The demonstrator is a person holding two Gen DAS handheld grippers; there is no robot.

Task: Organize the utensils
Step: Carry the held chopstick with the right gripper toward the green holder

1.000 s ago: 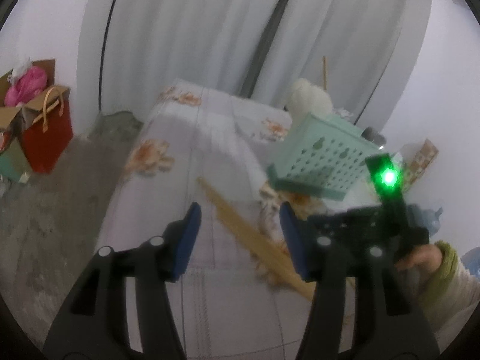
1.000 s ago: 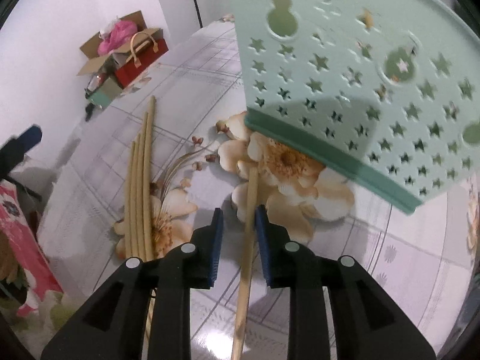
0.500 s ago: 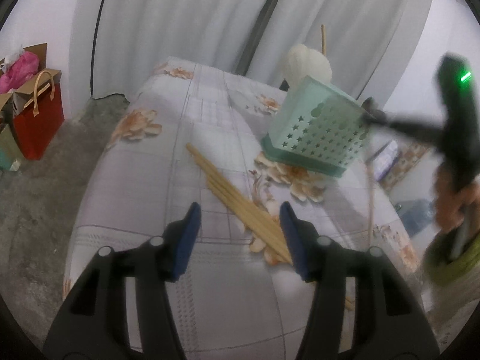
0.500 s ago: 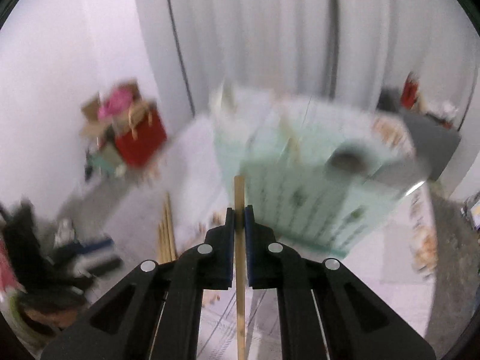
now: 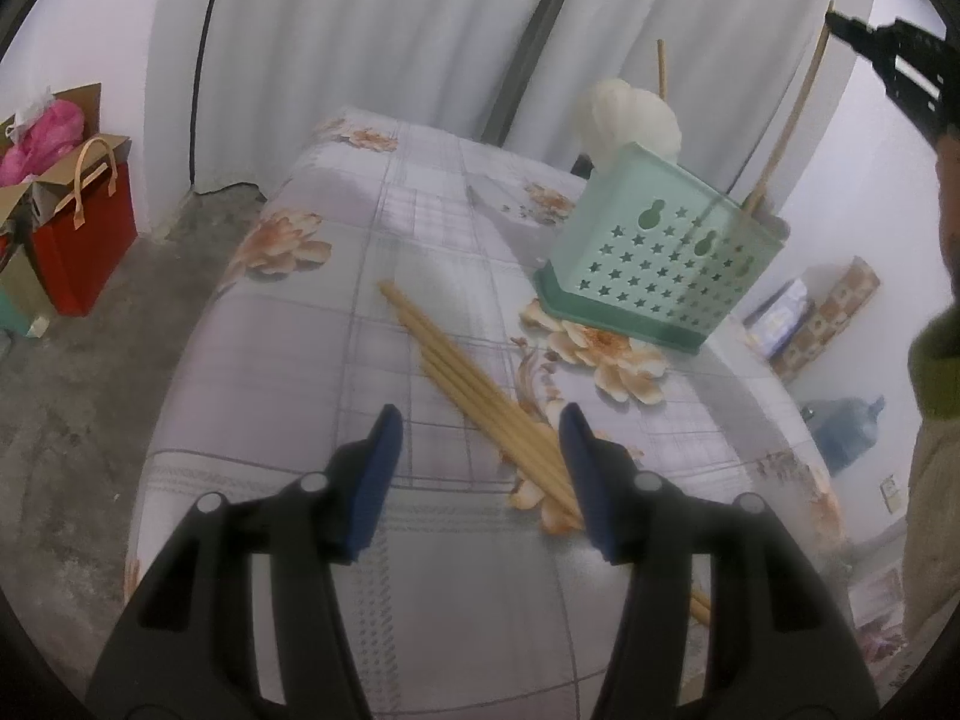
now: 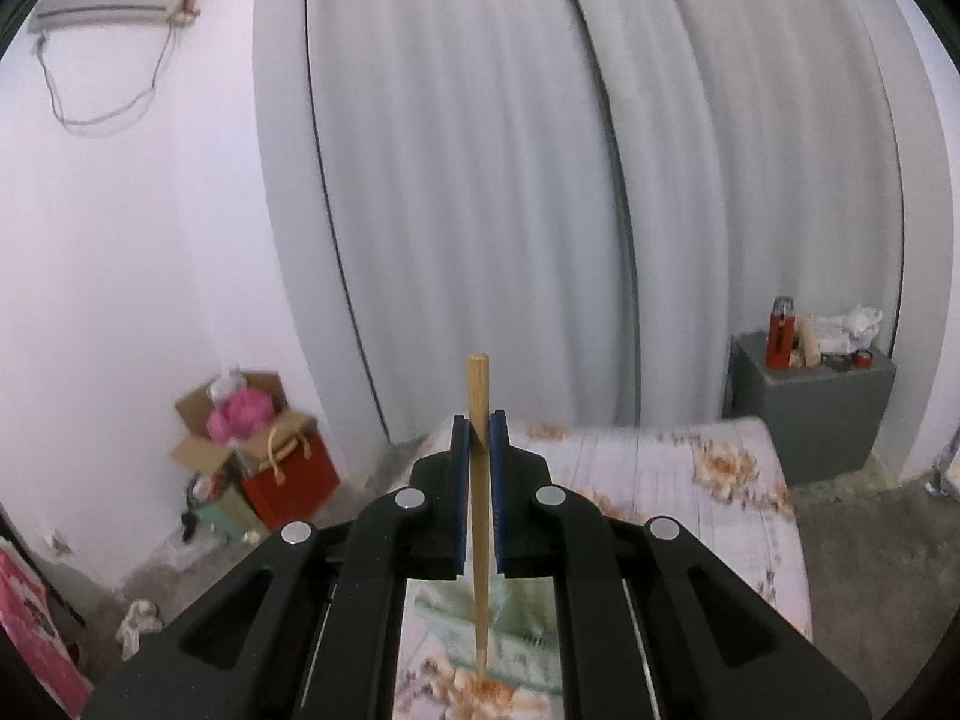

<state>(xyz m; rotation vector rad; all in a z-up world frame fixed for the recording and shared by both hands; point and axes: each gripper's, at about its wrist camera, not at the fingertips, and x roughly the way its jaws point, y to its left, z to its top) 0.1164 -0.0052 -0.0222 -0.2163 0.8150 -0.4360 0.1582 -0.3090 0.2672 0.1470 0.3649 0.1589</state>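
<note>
Right claw (image 6: 478, 441): clamped on one chopstick (image 6: 478, 516), above the holder (image 5: 654, 258). Left claw (image 5: 477, 450): held half-open, empty; chopstick bundle (image 5: 480, 396) lies just ahead, worktop (image 5: 288, 372) open leftward.

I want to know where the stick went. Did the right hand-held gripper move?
Yes. The right hand-held gripper went up with the chopstick, above the green basket.

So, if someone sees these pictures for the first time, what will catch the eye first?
Probably the right gripper, raised high and shut on a single chopstick that hangs down toward the mint-green holder with star-shaped holes. Next, the bundle of chopsticks lying on the flowered tablecloth, just ahead of the open left gripper.
</note>
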